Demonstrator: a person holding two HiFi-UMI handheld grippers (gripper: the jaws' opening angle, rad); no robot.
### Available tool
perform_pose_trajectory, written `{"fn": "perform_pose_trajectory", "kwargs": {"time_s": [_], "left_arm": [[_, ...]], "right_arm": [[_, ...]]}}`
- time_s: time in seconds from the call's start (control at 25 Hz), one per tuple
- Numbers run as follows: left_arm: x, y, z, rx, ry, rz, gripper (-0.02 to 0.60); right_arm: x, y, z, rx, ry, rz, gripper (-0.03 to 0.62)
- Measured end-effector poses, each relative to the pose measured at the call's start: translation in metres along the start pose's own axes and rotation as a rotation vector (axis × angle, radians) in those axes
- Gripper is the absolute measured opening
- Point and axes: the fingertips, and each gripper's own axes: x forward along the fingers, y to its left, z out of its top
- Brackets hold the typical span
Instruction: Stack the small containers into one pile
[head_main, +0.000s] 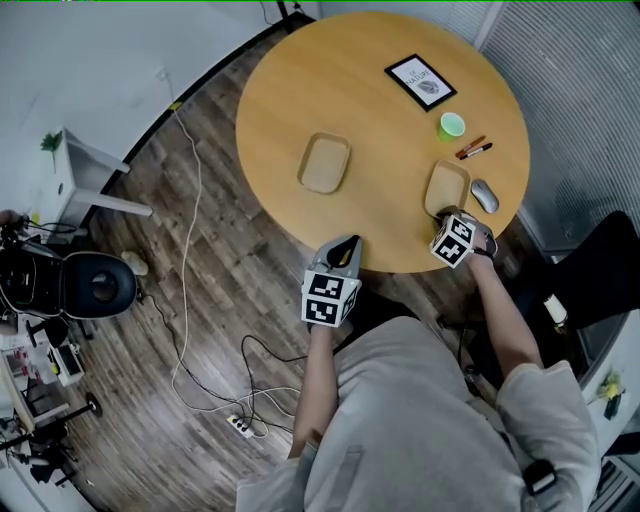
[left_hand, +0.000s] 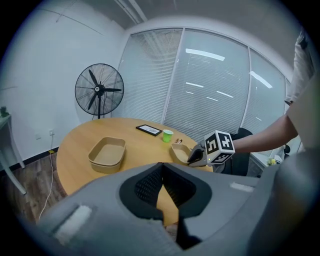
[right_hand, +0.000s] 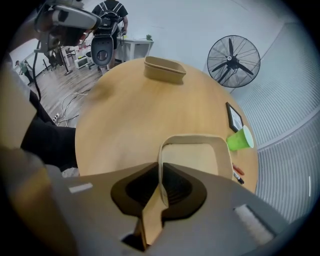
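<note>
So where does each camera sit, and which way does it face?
Head view: on the person's head, facing steeply down at the table; shows torso, both arms, left hand-held gripper, right hand-held gripper.
Left gripper view: on the left one, facing the fan; own closed jaws show.
Right gripper view: on the right one, facing across the table; jaws clamp a container.
All share the green cup.

The container's (right_hand: 192, 150) near end lies hidden behind the right gripper (right_hand: 161, 180) — only a strip of wall shows between the fingers (right_hand: 178, 188). The frame's (head_main: 421, 81) print is too small to read; the gripper also covers part of the pens (right_hand: 237, 171).
</note>
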Motion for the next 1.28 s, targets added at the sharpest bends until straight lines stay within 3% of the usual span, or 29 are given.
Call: {"fn": "perform_pose_trajectory", "kwargs": {"time_s": [0.24,0.56,0.96,1.28], "left_arm": [[-0.011,0.022,0.004,-0.032,-0.026,0.058,0.003],[-0.01,0.041,0.012,-0.032,-0.029,0.069,0.003],[-0.011,0.057,0.004,-0.051,-0.004,0.07,0.003],[-0.03,0.092,-0.004,-0.115,-0.006,0.111,0.003]], "right_arm": [[-0.011,-0.009,0.021,-0.045,-0.014,-0.054,0.021],[-0.023,-0.024,0.077,-0.046,-0.063,-0.124,0.021],[-0.031,-0.017,0.151,-0.075,-0.137,-0.148,0.021],[-0.033,-0.002,0.228,-0.111,-0.181,-0.125,0.021]]}}
